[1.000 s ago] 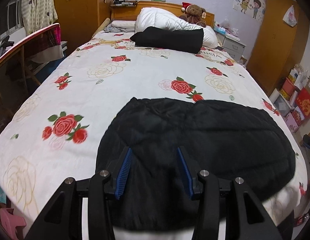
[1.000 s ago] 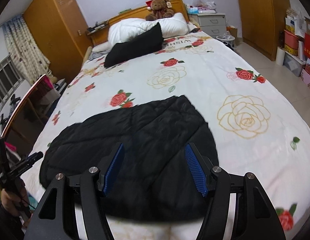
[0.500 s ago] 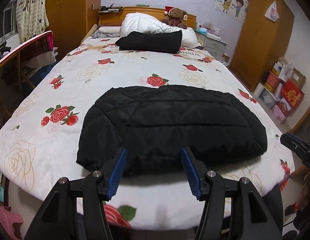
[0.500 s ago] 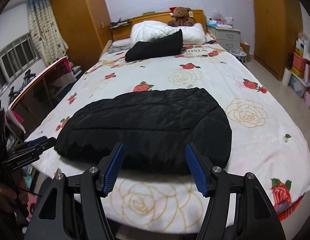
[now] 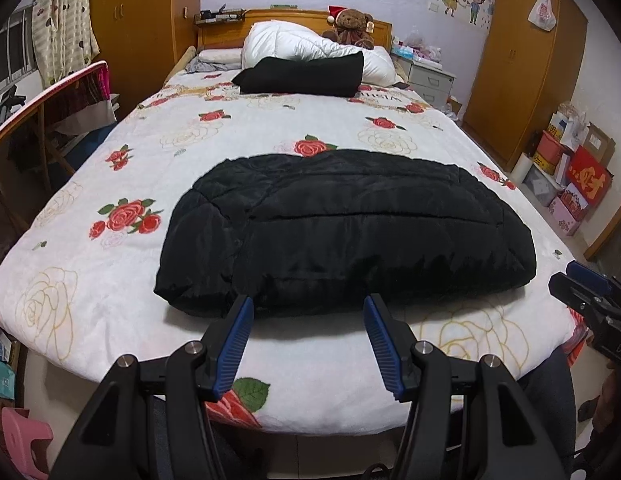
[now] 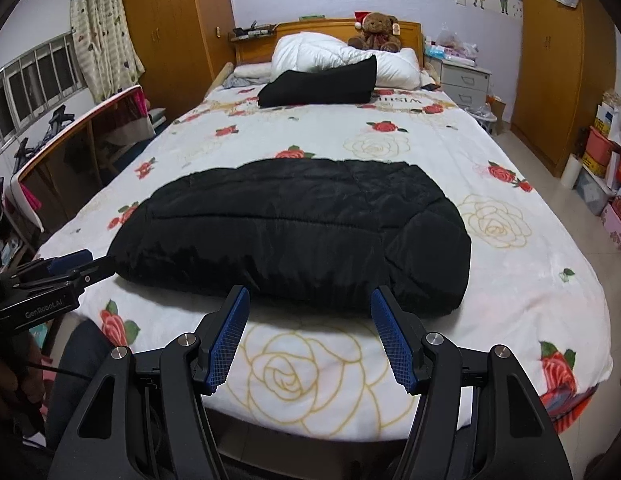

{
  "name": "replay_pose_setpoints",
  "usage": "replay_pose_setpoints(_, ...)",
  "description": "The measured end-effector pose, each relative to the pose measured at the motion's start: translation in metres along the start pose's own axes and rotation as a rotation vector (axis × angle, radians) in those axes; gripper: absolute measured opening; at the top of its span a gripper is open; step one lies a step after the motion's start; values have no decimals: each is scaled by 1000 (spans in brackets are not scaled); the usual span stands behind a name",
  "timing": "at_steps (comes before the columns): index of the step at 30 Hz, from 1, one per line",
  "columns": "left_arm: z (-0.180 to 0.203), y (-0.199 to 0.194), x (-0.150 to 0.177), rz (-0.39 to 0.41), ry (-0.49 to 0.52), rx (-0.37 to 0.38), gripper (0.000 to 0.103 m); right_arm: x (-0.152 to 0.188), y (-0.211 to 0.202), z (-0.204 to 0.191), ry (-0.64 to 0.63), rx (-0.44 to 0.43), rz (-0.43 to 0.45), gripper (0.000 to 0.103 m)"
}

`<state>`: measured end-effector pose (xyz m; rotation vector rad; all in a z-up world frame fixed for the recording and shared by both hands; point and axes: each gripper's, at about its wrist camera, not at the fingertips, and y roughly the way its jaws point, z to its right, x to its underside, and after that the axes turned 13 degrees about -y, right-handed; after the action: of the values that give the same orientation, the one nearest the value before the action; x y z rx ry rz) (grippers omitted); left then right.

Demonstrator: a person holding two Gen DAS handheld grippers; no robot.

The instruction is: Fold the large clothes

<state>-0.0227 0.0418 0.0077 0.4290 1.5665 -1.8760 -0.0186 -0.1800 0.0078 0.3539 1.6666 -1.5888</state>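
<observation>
A black quilted jacket (image 5: 346, 232) (image 6: 294, 236) lies folded into a wide flat bundle across the near part of the bed. My left gripper (image 5: 308, 304) hovers open in front of its near edge, with nothing between the blue pads. My right gripper (image 6: 308, 294) is likewise open and empty, drawn back over the bed's foot end. Each gripper shows in the other's view: the right one (image 5: 586, 292) at the right edge, the left one (image 6: 74, 264) at the left edge, both apart from the jacket.
The bed's rose-print cover (image 5: 270, 132) spreads around the jacket. At the head lie a second folded black garment (image 5: 302, 74), a white duvet (image 6: 334, 58) and a teddy bear (image 6: 376, 32). A board (image 5: 42, 100) stands left; boxes (image 5: 570, 176) and wardrobes stand right.
Both grippers have pulled back from over the jacket toward the bed's foot. The left jaws have spread a little wider. The jacket now lies flat and free of both.
</observation>
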Motion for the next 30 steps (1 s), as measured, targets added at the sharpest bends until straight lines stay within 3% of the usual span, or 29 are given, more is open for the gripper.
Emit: replay_pose_setpoints(30,3,10,9,-37,-22,10,60,7,7,-5,4,-7,-32,64)
